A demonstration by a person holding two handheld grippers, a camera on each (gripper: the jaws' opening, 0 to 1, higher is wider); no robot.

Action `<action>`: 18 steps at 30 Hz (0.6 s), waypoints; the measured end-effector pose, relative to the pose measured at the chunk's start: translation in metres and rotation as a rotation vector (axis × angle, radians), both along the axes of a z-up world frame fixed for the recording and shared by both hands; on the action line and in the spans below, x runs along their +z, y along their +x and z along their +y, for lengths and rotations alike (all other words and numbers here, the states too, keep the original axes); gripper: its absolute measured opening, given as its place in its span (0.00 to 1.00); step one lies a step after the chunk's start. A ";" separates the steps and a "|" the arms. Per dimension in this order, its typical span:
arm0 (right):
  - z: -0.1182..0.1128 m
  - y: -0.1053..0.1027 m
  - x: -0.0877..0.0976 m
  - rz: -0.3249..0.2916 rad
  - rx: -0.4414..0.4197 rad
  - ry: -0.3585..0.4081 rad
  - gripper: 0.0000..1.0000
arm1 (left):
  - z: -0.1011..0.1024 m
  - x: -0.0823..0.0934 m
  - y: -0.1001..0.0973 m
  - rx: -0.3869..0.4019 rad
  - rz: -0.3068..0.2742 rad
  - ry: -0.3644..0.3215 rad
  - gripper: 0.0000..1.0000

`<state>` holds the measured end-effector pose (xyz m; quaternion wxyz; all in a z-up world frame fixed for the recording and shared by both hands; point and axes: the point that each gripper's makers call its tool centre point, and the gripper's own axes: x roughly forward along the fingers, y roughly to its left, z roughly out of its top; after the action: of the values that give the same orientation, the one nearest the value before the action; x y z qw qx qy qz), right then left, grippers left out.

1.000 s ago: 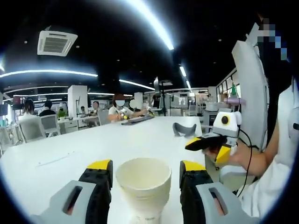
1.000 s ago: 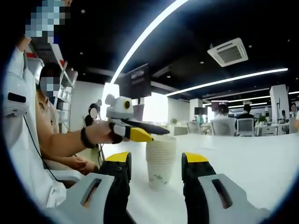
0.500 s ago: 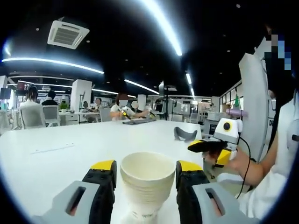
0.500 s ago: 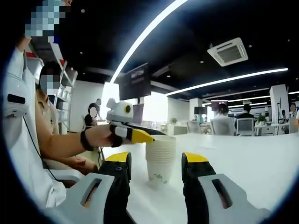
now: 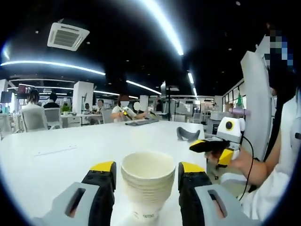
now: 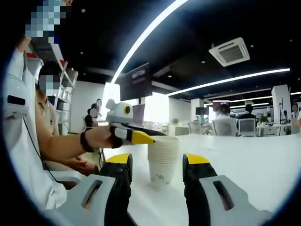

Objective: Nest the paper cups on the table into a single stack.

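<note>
A stack of nested paper cups (image 5: 147, 181) stands upright on the white worktop (image 5: 70, 150), set between the two yellow-tipped black jaws of the left tool (image 5: 146, 175). In the left gripper view the jaws flank the stack closely on either side, and whether they press its wall cannot be told. In the right gripper view the same stack (image 6: 162, 158) stands a little beyond the right tool (image 6: 156, 165), whose jaws are spread wide with a clear gap on both sides and hold nothing. The stack is pale, matt paper, tapering downward, with several rolled rims layered at its top and a small green print near its base. The left tool enters the right gripper view from the left (image 6: 141, 137), its yellow tip level with the stack's rim. The right tool appears at the right of the left gripper view (image 5: 209, 146), held in a hand (image 5: 235, 162) just beyond the worktop's near right edge. The worktop surface is smooth, glossy and broad, with open room to the far left. A dark curved object (image 5: 188, 134) lies farther off on the right.
</note>
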<state>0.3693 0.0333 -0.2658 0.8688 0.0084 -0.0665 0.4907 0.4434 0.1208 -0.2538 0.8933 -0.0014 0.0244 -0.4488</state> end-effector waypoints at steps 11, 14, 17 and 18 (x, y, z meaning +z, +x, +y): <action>-0.001 0.000 0.000 -0.002 -0.004 -0.001 0.45 | -0.003 -0.002 0.002 -0.018 0.024 -0.013 0.49; -0.001 0.001 -0.001 -0.001 -0.004 0.000 0.45 | -0.003 -0.003 0.001 -0.020 0.030 -0.016 0.49; 0.000 0.001 -0.001 0.000 -0.002 0.000 0.45 | -0.004 -0.004 0.001 -0.022 0.039 -0.025 0.49; 0.000 0.001 -0.001 0.001 -0.002 0.000 0.45 | -0.004 -0.004 0.001 -0.022 0.040 -0.028 0.49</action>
<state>0.3699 0.0335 -0.2668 0.8693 0.0086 -0.0664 0.4897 0.4448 0.1171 -0.2579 0.8875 -0.0227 0.0362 -0.4588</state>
